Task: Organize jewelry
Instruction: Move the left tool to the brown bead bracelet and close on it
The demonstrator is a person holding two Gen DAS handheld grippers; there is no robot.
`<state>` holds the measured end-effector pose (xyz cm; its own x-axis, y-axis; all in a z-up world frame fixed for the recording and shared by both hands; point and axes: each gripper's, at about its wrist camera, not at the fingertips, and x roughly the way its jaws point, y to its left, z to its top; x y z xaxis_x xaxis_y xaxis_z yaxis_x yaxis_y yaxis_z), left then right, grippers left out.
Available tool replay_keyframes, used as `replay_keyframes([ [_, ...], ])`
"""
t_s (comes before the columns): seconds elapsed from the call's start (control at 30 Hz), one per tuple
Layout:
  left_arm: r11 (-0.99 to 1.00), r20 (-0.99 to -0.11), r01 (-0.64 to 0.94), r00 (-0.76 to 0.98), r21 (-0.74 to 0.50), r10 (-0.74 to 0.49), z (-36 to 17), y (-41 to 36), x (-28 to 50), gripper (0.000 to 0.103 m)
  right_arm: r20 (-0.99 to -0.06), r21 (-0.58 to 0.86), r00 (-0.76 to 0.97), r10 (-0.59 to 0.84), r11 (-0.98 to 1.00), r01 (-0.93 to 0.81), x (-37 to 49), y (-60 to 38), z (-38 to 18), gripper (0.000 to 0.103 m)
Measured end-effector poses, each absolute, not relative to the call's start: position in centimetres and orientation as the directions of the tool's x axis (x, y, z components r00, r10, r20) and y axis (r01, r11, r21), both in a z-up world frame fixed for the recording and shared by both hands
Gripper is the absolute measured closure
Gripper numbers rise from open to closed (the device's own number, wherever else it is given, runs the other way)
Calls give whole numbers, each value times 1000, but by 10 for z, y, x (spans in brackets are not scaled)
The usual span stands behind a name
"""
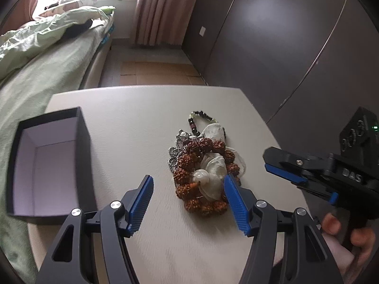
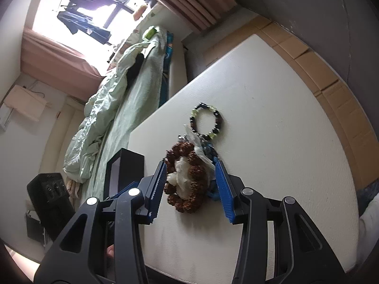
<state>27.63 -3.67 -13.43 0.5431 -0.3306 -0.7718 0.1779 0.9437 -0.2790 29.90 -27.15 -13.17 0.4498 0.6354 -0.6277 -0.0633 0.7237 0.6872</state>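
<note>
A pile of jewelry lies on the white table [image 1: 132, 123]: a brown rough-bead bracelet [image 1: 189, 165] [image 2: 196, 172], crumpled clear plastic bags [image 1: 213, 172], a silver ball chain [image 1: 174, 153] and a black-and-green bead bracelet [image 1: 201, 116] [image 2: 206, 120]. My left gripper [image 1: 187, 179] stands open just over the pile's near end, and its right finger overlaps the beads. To the right of the pile my right gripper [image 1: 267, 163] [image 2: 190, 165] is open; its own view frames the brown beads between the pads, with no clear press on them. An open dark box [image 1: 47, 165] [image 2: 125, 172] with a pale inside stands at the left.
A bed with a green quilt [image 1: 35, 47] runs along the table's left side. Dark wardrobe doors [image 1: 284, 59] rise to the right. A person's hand [image 1: 336, 224] holds the right gripper's handle. A black case [image 2: 49, 189] sits on the floor beside the bed.
</note>
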Motion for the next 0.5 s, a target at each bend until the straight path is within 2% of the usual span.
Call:
replay_keyframes([
  [0.3,921,-800,144,461,-361,-385,-170,-36,298,45,-646,687,428,632,726,-35,301,-275,-136,59],
  [0.33,921,-798,147,461,-361,-387,-169,-37,298,53,-646,687,428,632,726,-35,300,-274,-136,59],
  [0.4,918,-800,156,451,-366,-396,-172,-38,299,61,-647,686,426,632,726,-35,301,-274,-137,59],
  [0.43,917,-798,161,453,-365,-397,-172,-39,298,70,-647,688,423,634,725,-33,301,-275,-137,59],
  [0.5,919,-801,176,450,-352,-394,-172,-42,295,73,-650,687,416,636,726,-34,301,-273,-138,59],
])
